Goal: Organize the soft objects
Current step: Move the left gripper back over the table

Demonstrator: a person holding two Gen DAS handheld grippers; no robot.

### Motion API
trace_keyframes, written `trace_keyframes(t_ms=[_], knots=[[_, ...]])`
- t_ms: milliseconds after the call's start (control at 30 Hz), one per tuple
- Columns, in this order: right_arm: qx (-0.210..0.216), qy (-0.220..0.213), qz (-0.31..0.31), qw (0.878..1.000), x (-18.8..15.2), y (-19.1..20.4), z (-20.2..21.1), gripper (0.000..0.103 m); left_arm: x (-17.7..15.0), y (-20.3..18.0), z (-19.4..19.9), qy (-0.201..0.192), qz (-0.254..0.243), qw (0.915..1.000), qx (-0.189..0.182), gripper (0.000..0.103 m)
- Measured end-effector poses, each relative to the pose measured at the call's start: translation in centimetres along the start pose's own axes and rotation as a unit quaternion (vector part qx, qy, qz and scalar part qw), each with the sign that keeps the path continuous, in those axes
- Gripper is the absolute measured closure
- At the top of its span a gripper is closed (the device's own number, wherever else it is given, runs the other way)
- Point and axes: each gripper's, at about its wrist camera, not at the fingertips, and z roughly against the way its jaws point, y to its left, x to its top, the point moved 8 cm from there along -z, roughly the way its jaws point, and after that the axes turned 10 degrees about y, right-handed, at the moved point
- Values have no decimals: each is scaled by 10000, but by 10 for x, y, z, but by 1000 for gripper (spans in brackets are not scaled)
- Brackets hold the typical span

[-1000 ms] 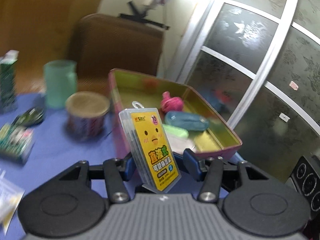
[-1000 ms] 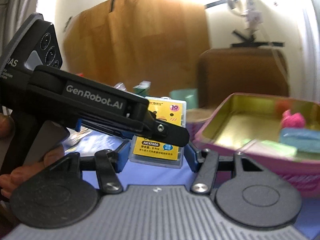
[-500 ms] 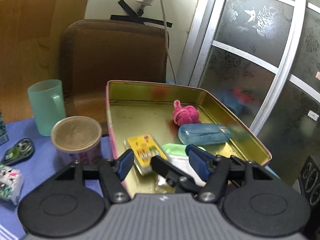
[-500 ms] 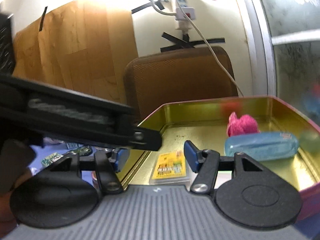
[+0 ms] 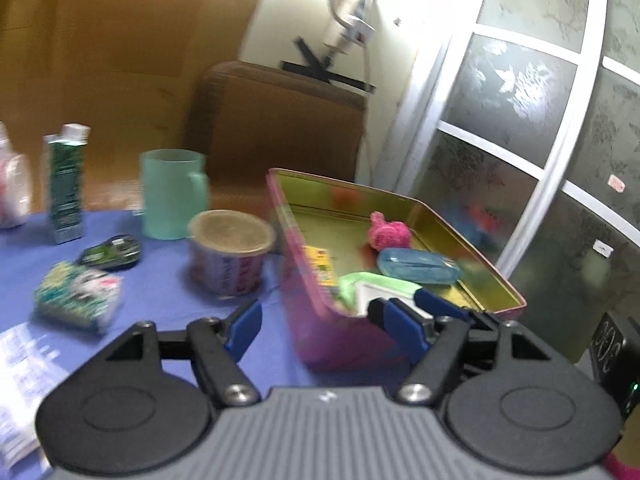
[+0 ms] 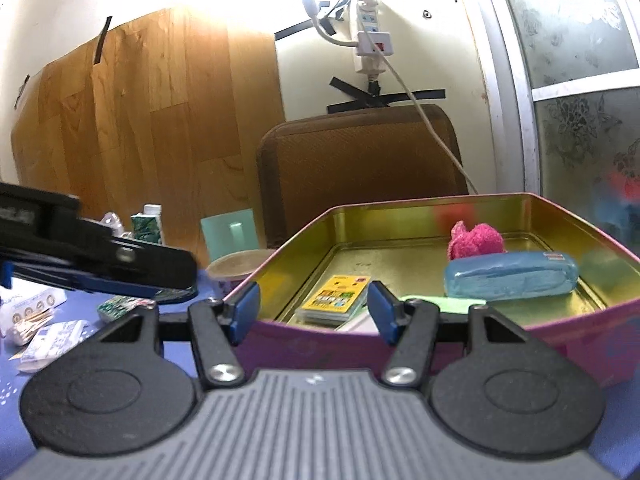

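A pink tin with a gold inside (image 5: pixel 312 320) (image 6: pixel 500 338) stands on the blue tablecloth. In it lie a yellow card pack (image 6: pixel 334 300) (image 5: pixel 320 266), a pink fluffy ball (image 6: pixel 476 240) (image 5: pixel 390 232), a blue soft pouch (image 6: pixel 510 280) (image 5: pixel 418 266) and a green and white packet (image 5: pixel 376 286). My left gripper (image 5: pixel 320 320) is open and empty, drawn back in front of the tin's near left corner. My right gripper (image 6: pixel 312 308) is open and empty at the tin's near wall. The left gripper's body (image 6: pixel 100 268) shows at the left of the right wrist view.
Left of the tin stand a paper-lidded cup (image 5: pixel 230 252), a green plastic mug (image 5: pixel 172 194) and a green carton (image 5: pixel 66 184). A tissue pack (image 5: pixel 78 296), a correction-tape roller (image 5: pixel 112 252) and paper packets (image 6: pixel 44 332) lie on the cloth. A brown chair (image 6: pixel 360 168) stands behind.
The yellow card pack, held in my left gripper a second ago, now lies in the tin. My left gripper has let go and pulled back to the left. The right gripper stays open.
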Motion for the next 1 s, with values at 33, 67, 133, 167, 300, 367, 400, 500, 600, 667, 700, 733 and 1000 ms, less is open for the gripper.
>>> trace_keyframes(t_ms=[33, 67, 133, 167, 300, 367, 400, 500, 600, 667, 700, 733, 1000], knots=[[52, 17, 98, 9999, -1, 7, 0, 41, -4, 8, 7, -38, 54, 10000, 63, 31], [124, 31, 210, 9997, -1, 15, 1, 41, -10, 18, 14, -67, 127, 9998, 127, 31], [285, 70, 435, 9986, -2, 33, 0, 41, -20, 38, 28, -117, 278, 9992, 272, 31], [364, 95, 521, 9979, -4, 42, -1, 41, -26, 49, 35, -143, 349, 9986, 381, 31], [798, 442, 791, 9927, -14, 79, -9, 41, -46, 94, 63, -244, 627, 9940, 868, 31], [995, 680, 914, 9885, -21, 98, -16, 41, -58, 118, 77, -276, 747, 9899, 1176, 31], [1099, 789, 972, 9860, -24, 107, -19, 41, -63, 128, 83, -282, 790, 9878, 1309, 31], [1408, 1070, 1139, 9776, -31, 134, -26, 41, -77, 164, 102, -348, 967, 9772, 1859, 26], [1632, 1244, 1304, 9700, -34, 160, -33, 42, -87, 199, 122, -575, 1426, 9615, 2277, 26], [1772, 1348, 1334, 9657, -31, 176, -40, 42, -92, 222, 135, -846, 2162, 9506, 2058, 25], [1841, 1402, 1320, 9639, -30, 183, -43, 42, -94, 231, 139, -958, 2422, 9457, 1943, 24], [1913, 1468, 1286, 9619, -27, 191, -48, 42, -96, 239, 144, -1085, 2692, 9384, 1876, 24], [2427, 1929, 1257, 9424, -17, 260, -90, 41, -107, 262, 166, -1690, 3402, 9146, 1382, 24]])
